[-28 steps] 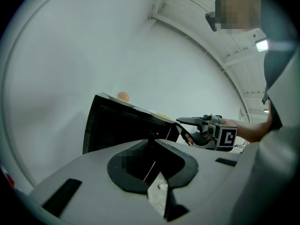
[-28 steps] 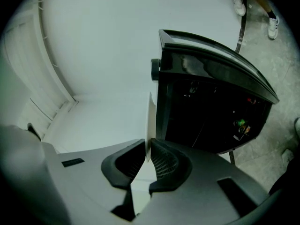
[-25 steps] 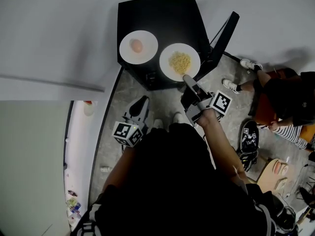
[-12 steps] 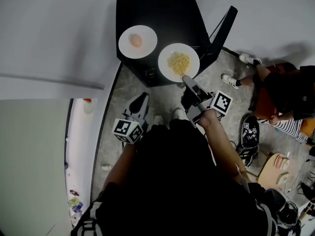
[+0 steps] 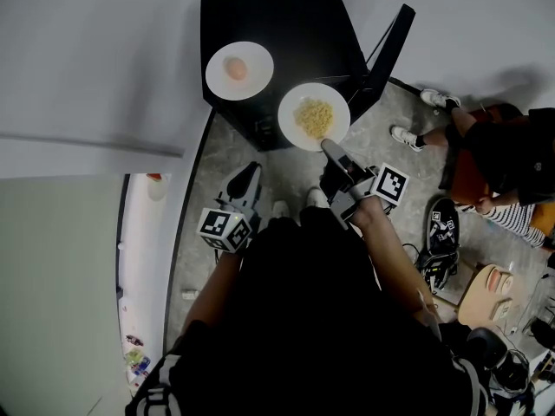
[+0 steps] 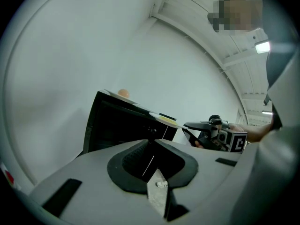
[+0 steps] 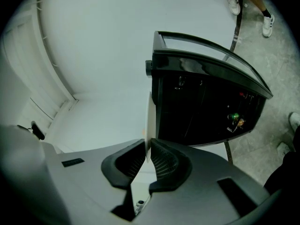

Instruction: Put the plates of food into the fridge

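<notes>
Right gripper (image 5: 334,152) clamped on rim of noodle plate (image 5: 314,117), plate over front edge of black fridge (image 5: 303,33) top. Left gripper (image 6: 149,161) jaws together, empty. Egg plate (image 5: 239,70) on fridge top. Right gripper view: noodle plate edge-on, food hidden.

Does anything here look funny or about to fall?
The white plate of yellow noodles sticks out past the top edge of the black fridge. It looks risky, but the right gripper pinches its rim, and nothing has spilled.

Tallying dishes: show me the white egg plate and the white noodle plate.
White round plate holding an egg (image 5: 263,59), head view, bare rim.
White round plate of yellow noodles (image 5: 288,111), head view, bare rim.
</notes>
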Tool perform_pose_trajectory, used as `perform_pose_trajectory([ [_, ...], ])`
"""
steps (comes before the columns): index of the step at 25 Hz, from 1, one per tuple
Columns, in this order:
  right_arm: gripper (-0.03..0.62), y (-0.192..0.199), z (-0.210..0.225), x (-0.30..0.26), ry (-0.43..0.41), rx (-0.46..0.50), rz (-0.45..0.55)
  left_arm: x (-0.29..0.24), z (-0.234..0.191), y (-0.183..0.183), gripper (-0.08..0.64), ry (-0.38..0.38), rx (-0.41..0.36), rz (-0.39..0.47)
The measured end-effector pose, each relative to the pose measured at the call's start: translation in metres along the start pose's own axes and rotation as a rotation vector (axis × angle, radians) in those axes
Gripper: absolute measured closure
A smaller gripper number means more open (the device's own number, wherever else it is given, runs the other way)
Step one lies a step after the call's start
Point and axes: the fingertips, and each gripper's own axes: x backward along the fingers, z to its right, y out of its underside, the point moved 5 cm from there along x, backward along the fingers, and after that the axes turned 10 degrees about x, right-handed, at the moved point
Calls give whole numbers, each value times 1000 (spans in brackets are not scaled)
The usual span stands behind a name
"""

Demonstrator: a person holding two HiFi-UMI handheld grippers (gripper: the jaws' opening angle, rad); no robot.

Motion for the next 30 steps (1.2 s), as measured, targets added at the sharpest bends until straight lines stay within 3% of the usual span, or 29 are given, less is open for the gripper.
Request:
perform_pose_trajectory([
  [30,543,-7,93,-9,52,-106,-3,1,0,5,506,-39,7,-15],
])
